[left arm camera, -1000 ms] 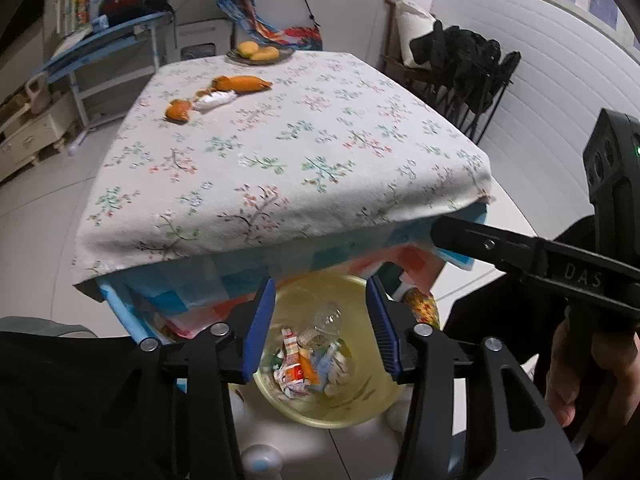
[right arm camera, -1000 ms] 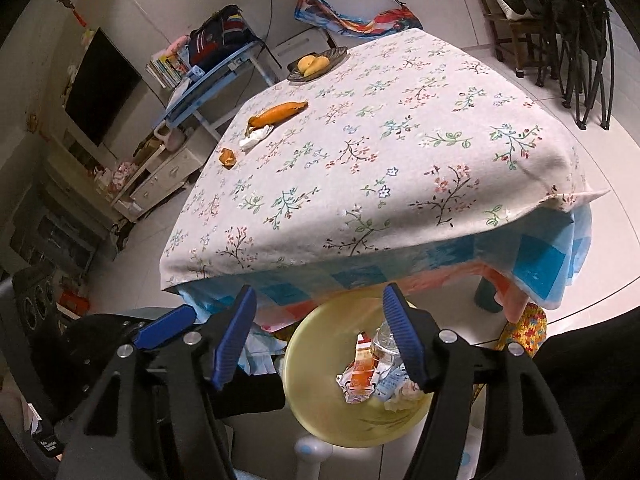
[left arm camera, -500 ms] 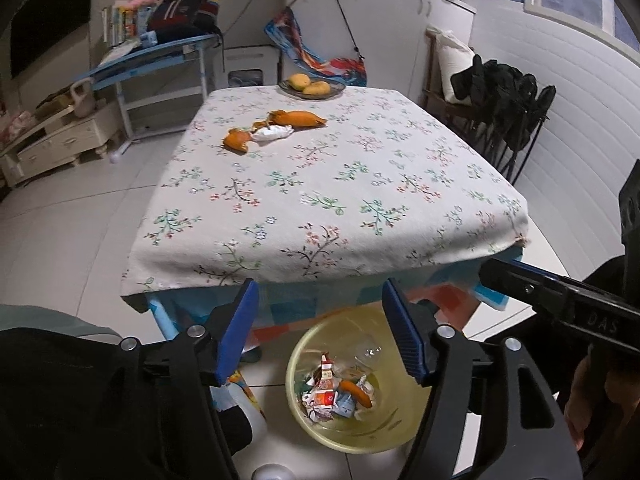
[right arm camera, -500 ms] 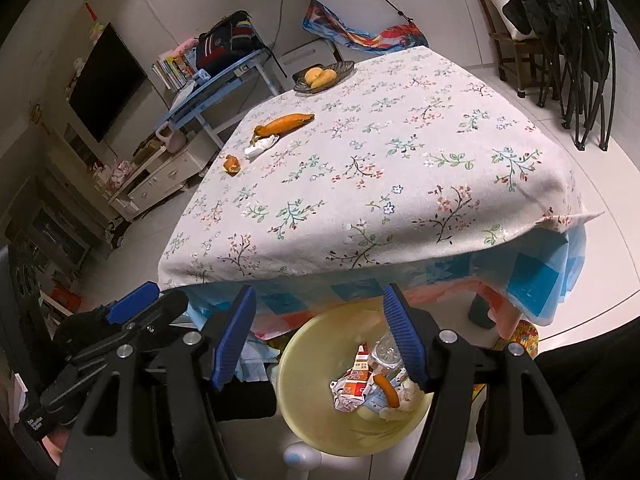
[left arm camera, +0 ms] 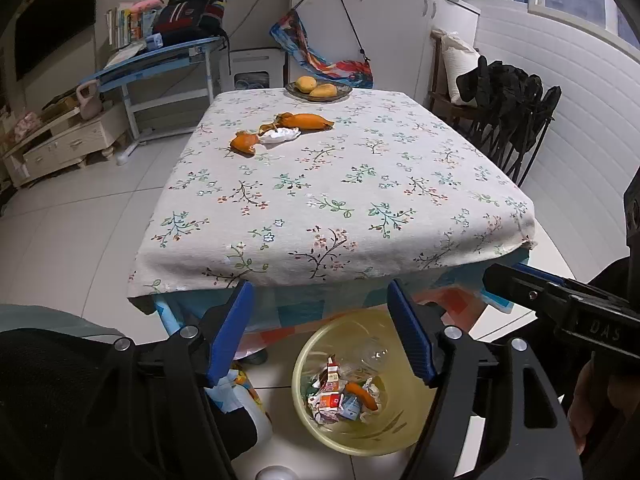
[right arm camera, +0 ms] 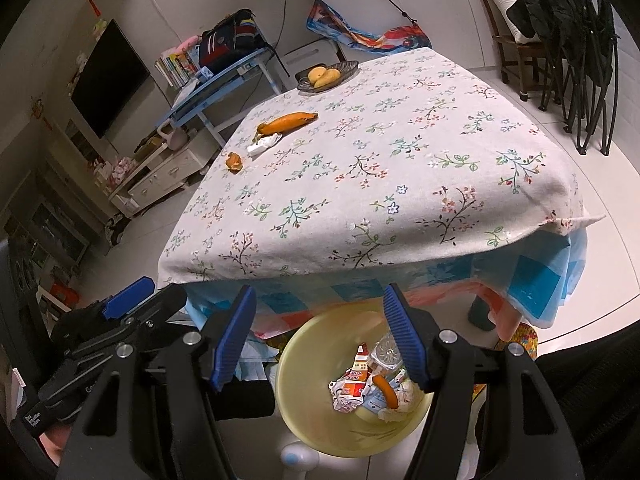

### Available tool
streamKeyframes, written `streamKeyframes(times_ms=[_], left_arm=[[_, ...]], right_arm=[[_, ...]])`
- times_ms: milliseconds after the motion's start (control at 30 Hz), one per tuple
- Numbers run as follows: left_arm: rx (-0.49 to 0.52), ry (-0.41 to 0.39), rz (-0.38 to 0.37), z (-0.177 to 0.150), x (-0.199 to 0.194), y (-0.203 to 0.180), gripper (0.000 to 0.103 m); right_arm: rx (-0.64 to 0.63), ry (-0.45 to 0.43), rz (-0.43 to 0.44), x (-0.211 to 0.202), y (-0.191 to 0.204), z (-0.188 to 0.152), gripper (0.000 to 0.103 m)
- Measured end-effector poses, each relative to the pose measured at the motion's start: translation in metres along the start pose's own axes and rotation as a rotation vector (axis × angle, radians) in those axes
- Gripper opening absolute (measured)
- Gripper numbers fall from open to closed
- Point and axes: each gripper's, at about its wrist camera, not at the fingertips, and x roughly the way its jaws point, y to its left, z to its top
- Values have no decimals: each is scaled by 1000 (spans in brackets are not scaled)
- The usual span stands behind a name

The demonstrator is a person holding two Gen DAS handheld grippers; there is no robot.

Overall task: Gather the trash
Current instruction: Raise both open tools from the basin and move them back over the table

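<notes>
A yellow bin (left arm camera: 404,436) stands on the floor under the table's near edge, with cartons, paper, a clear bottle and an orange peel (left arm camera: 362,395) in it; it also shows in the right wrist view (right arm camera: 304,412). On the floral tablecloth lie a long orange peel (left arm camera: 306,121), a crumpled white tissue (left arm camera: 280,135) and a small peel piece (left arm camera: 244,144). My left gripper (left arm camera: 322,336) and my right gripper (right arm camera: 318,338) are both open and empty above the bin.
A dish of yellow fruit (left arm camera: 318,89) sits at the table's far edge (left arm camera: 312,96). Black folding chairs (left arm camera: 516,116) stand to the right. A blue desk (left arm camera: 160,60) and a low cabinet (left arm camera: 60,140) stand to the left. A white jug (left arm camera: 244,404) stands beside the bin.
Both grippers have risen and pulled back from the bin, so more of the table top shows. The left gripper's jaws have opened wider. An orange peel now lies in the bin.
</notes>
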Motion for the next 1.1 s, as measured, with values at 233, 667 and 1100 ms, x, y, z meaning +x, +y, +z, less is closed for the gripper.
streamKeyframes(times_ms=[233,667,1100], left_arm=[[-27,-1,-1,3,0,6,68],[-216,-3,44,39,10,69,68],[-248,24,50,106,63,98,68]], right_arm=[[-6,1,5,1,4,1,64],[-68,21,44,14,23,14,64],[-147,74,59,60,39,55,64]])
